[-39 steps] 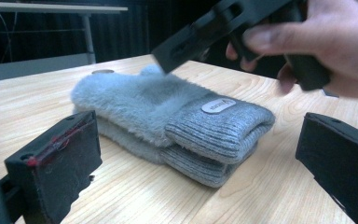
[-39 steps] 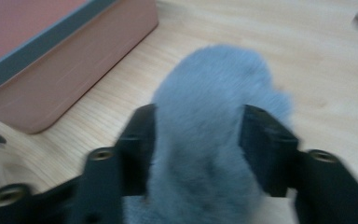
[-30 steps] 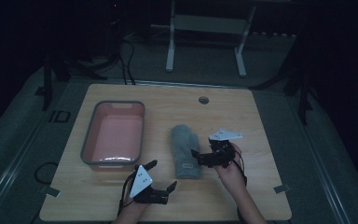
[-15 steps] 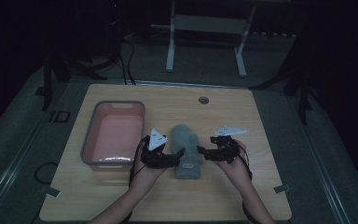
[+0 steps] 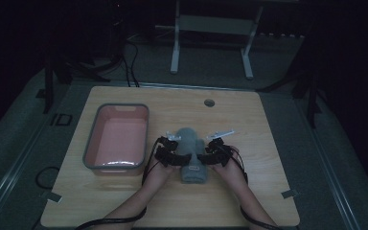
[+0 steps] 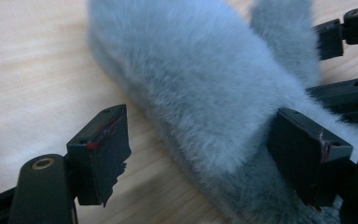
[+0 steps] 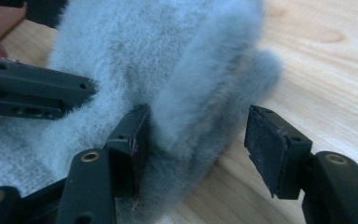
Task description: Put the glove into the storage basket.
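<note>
I am working on a fluffy grey mitten [image 5: 190, 154] that lies flat on the wooden table [image 5: 263, 129], near the middle, just to the right of a pink bin [image 5: 117, 139]. The bin has nothing in it that I can see.

My left gripper [image 5: 169, 154] is at the left side of the mitten and my right gripper [image 5: 216, 154] is at the right side, so the mitten sits between my two hands.

In the left gripper view, my fingers [image 6: 103, 149] have just been closing. One finger is on the bare wood beside the mitten [image 6: 200, 88] and the other is sunk into the fluff. They are not pinching it yet, so I would call them still apart.

In the right gripper view, my fingers [image 7: 275, 147] have just been closing too. One finger is pushed into the edge of the mitten [image 7: 168, 70], by the little thumb part. The other has a gap of bare table before the fluff. So this side is not grabbing yet either.

I think I am only at the start. Both hands are in place, but the mitten has not been lifted. I still have to squeeze both sides, pick it up, and then maybe put it in the bin.
</note>
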The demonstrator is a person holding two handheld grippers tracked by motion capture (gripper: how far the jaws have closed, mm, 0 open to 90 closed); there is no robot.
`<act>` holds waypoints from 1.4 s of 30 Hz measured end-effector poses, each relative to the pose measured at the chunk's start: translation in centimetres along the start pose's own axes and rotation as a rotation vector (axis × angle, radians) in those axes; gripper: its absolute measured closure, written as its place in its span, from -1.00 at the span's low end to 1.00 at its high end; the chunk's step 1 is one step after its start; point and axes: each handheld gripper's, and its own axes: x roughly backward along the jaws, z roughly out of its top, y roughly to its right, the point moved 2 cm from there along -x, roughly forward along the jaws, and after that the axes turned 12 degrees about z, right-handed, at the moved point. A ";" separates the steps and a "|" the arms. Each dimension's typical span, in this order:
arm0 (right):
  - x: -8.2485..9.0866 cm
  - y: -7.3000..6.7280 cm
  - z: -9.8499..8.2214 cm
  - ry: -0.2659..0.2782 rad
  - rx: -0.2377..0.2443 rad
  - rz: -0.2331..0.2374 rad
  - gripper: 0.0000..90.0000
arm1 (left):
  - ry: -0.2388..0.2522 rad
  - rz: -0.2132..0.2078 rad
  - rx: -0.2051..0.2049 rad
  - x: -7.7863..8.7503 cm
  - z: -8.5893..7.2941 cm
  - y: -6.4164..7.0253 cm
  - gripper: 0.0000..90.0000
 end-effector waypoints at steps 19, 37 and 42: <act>0.1 -0.5 0.0 0.033 -0.020 0.094 0.78 | 0.005 -0.228 0.008 -0.2 0.3 -0.3 0.68; 6.5 -3.9 4.8 0.201 0.072 0.092 0.80 | 0.150 -0.222 -0.078 7.1 5.6 -0.7 0.71; 7.3 -5.2 6.7 0.225 0.106 0.090 0.80 | 0.170 -0.224 -0.074 8.8 6.8 -2.0 0.71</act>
